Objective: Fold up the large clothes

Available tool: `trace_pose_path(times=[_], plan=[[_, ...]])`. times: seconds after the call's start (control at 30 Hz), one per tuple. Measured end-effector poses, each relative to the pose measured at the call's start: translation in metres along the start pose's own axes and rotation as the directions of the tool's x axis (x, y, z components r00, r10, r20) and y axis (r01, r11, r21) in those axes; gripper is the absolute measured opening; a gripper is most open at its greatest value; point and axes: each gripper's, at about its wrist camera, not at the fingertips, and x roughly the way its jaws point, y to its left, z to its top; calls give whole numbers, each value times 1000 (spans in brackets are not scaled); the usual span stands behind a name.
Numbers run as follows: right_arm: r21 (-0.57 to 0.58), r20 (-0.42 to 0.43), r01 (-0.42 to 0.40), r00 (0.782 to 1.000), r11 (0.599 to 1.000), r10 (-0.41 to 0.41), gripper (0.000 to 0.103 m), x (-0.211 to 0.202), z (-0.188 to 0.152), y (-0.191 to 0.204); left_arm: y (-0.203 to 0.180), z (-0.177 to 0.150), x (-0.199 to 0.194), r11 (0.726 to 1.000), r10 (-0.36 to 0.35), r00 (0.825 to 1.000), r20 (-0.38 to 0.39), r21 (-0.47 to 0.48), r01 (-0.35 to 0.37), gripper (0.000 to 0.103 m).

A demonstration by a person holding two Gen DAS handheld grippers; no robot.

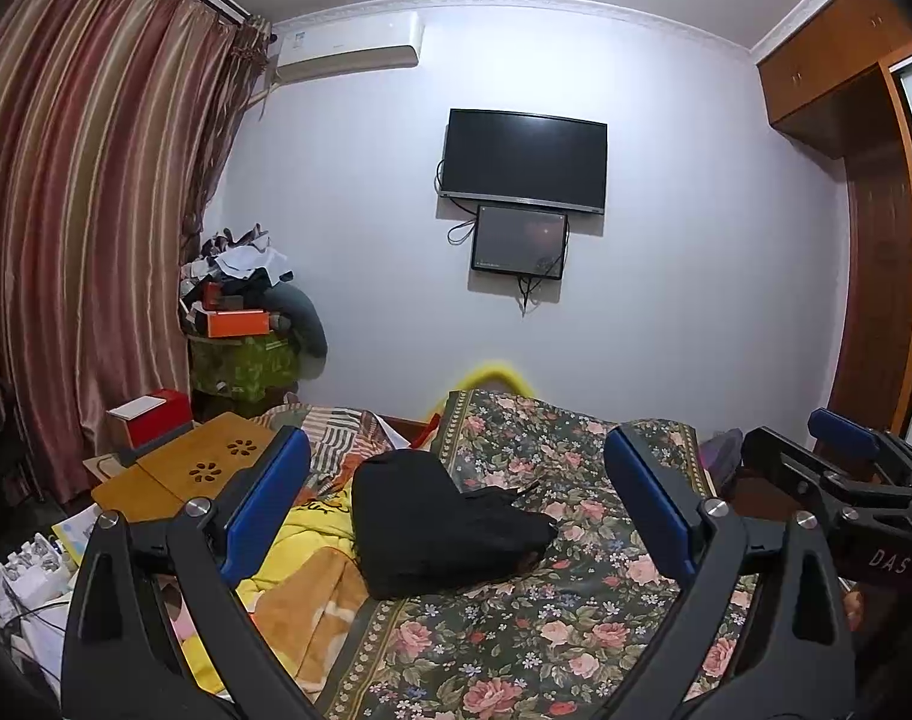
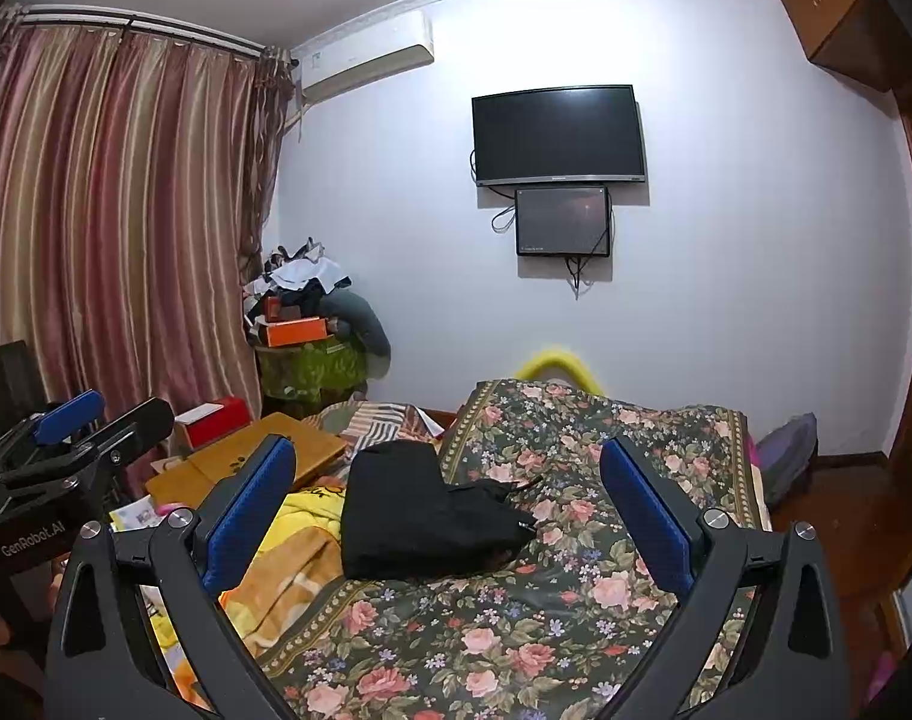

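Observation:
A black garment [image 1: 438, 525] lies folded into a compact bundle on the flowered bed cover [image 1: 516, 630], near its left edge. In the right wrist view the same black garment [image 2: 420, 510] sits a little ahead of the fingers. My left gripper [image 1: 456, 480] is open, held above the bed short of the bundle, with nothing between its blue pads. My right gripper [image 2: 447, 480] is open wide too and holds nothing. Each gripper shows at the edge of the other's view: the right gripper [image 1: 840, 450] on the right, the left gripper [image 2: 72, 414] on the left.
A yellow and orange blanket [image 1: 300, 588] is bunched along the bed's left side. A wooden lap table [image 1: 186, 468] and a red box [image 1: 156, 417] stand left of it. A pile of clutter [image 1: 246, 312] fills the corner by the curtain [image 1: 84, 240]. Two screens [image 1: 525, 159] hang on the far wall.

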Motion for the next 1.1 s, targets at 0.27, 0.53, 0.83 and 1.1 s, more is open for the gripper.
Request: trace_pose_path(times=[0.27,0.53,0.83,1.1], plan=[[3,-3,0,1000,1000,0,101,-2,3,1,2,0,2,1000,-4,1000,-8,-8,4,99],[7,-4,0,1000,1000,0,101,-1,3,0,2,-2,4,1000,-9,1000,-14,-5,9,99],[12,-4,2,1000,1000,-2,101,-4,5,1,2,-4,7,1000,-25,999,-24,-8,25,100],[26,-3,8,1000,1000,-8,101,-6,6,2,-3,-5,9,999,-35,999,-31,8,35,100]])
